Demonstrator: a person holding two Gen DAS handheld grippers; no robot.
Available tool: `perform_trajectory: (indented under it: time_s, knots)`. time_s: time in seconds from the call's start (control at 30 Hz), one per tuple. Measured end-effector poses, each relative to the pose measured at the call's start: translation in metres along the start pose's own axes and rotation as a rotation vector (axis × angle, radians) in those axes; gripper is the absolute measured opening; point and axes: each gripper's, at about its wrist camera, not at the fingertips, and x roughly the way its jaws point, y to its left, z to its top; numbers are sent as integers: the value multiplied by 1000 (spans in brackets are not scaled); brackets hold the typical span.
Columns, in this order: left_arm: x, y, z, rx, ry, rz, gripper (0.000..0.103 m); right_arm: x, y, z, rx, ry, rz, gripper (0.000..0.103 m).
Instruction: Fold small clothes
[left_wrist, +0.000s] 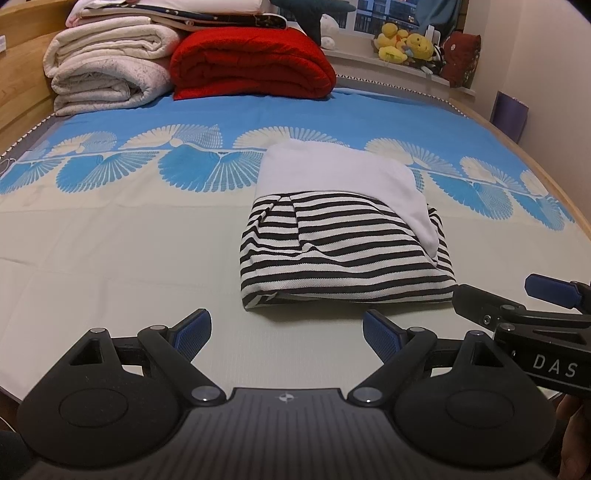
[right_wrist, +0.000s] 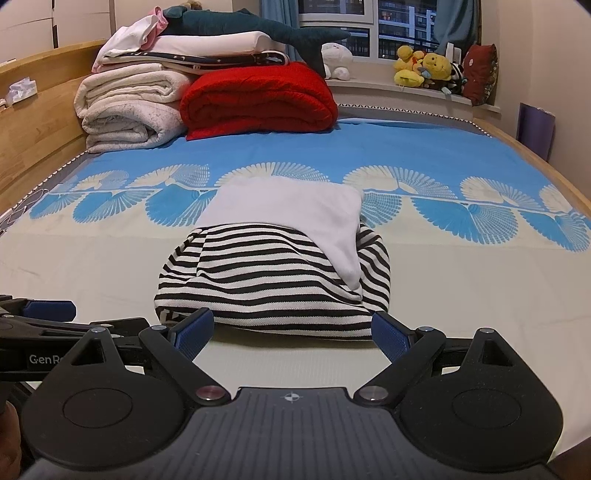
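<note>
Left claw (left_wrist: 286, 334): released, empty. Right claw (right_wrist: 291, 334): released, empty. The folded striped garment (right_wrist: 273, 284) lies on the bed (right_wrist: 92, 266), directly ahead of the right claw, ahead-right of the left claw.

Striped garment (left_wrist: 343, 254) — matt knit cloth

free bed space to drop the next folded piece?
Bare sheet left of the striped garment, out to the wooden bed rail; also a smaller patch to its right. Crowded at the far end: white blankets, red blanket.
</note>
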Motion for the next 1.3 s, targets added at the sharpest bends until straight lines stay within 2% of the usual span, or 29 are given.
perform_trajectory:
  time_s: [1.3]
  knots:
    - [2, -1, -3, -1, 6, -1, 92, 1, -3, -1, -2, 8, 3, 93]
